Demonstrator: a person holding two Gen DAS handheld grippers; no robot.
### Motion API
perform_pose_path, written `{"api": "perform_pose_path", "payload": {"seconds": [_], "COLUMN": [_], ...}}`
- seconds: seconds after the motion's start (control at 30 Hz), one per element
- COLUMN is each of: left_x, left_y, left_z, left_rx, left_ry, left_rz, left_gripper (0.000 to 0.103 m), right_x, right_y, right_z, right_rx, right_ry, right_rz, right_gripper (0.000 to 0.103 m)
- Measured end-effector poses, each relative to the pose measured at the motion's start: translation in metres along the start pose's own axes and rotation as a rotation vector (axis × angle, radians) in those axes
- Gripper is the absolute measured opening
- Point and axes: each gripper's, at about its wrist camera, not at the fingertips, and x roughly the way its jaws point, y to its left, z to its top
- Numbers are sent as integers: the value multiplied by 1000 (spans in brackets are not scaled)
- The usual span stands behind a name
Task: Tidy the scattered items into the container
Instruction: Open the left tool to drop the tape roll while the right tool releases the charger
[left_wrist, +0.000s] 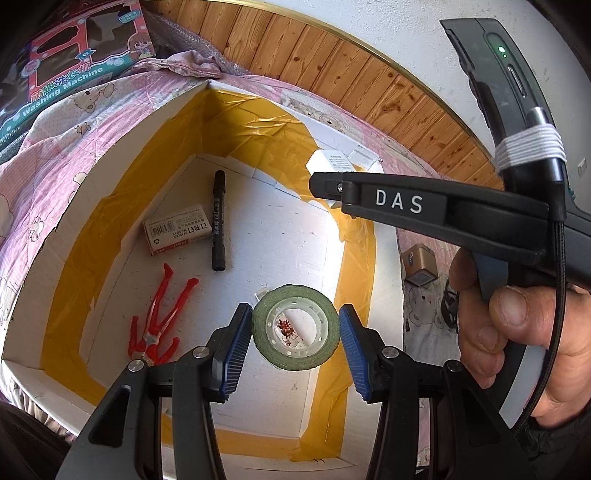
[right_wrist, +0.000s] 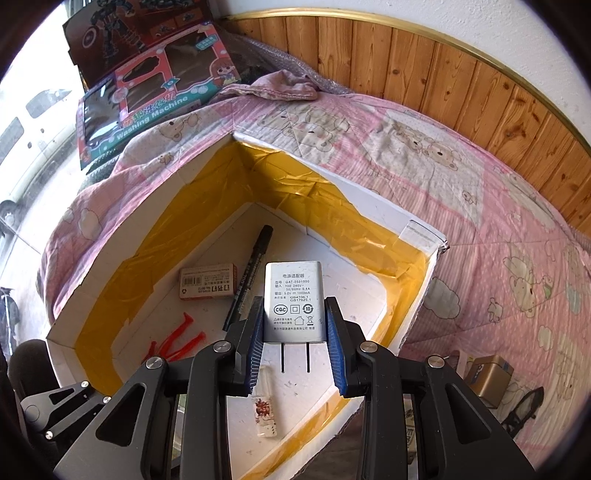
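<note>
Left gripper (left_wrist: 295, 341): spread, straddling a green tape roll (left_wrist: 295, 327) without visible pad contact, above the white taped box (left_wrist: 74, 206). Right gripper (right_wrist: 295, 341): a grey power adapter (right_wrist: 294, 301) is being pinched, prongs toward the camera. Ahead below: marker (left_wrist: 219, 220), staple box (left_wrist: 178, 230); the red figure (left_wrist: 159, 317) is being partly hidden.

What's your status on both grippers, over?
Left gripper open around green tape roll. Right gripper shut on grey power adapter, over white foam box. Nothing blocking.
</note>
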Motion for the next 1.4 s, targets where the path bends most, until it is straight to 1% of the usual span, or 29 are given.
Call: {"api": "perform_pose_path", "payload": {"seconds": [0.2, 0.4, 0.53, 0.87, 1.0, 1.07, 1.1, 1.23, 1.37, 1.4], "left_x": [0, 5, 9, 8, 12, 15, 15, 8, -13, -20], "left_y": [0, 7, 11, 12, 13, 14, 13, 13, 10, 6], "left_z": [1, -5, -10, -7, -7, -7, -7, -9, -11, -13], "left_rx": [7, -7, -15, -16, -20, -23, -22, -31, -54, -40], "left_ry": [0, 25, 43, 41, 52, 72, 74, 68, 17, -5], "left_rz": [27, 48, 69, 92, 98, 103, 103, 88, 71, 78], "left_gripper": [49, 49, 49, 49, 50, 50, 50, 50, 50, 50], "right_x": [2, 11, 16, 19, 21, 20, 17, -3, -49, -62], "right_y": [1, -2, 1, 3, 4, 4, 4, 3, 9, 12], "right_z": [2, 2, 1, 0, -2, -5, -6, -14, -32, -40], "right_rx": [-16, -10, -30, -32, -37, -30, -23, 1, -5, -10], "right_ry": [6, 35, 50, 53, 55, 58, 55, 22, -90, -123], "right_rz": [1, 15, 27, 32, 39, 45, 52, 80, 108, 120], "right_gripper": [32, 32, 32, 32, 34, 38, 40, 40, 40, 37]}}
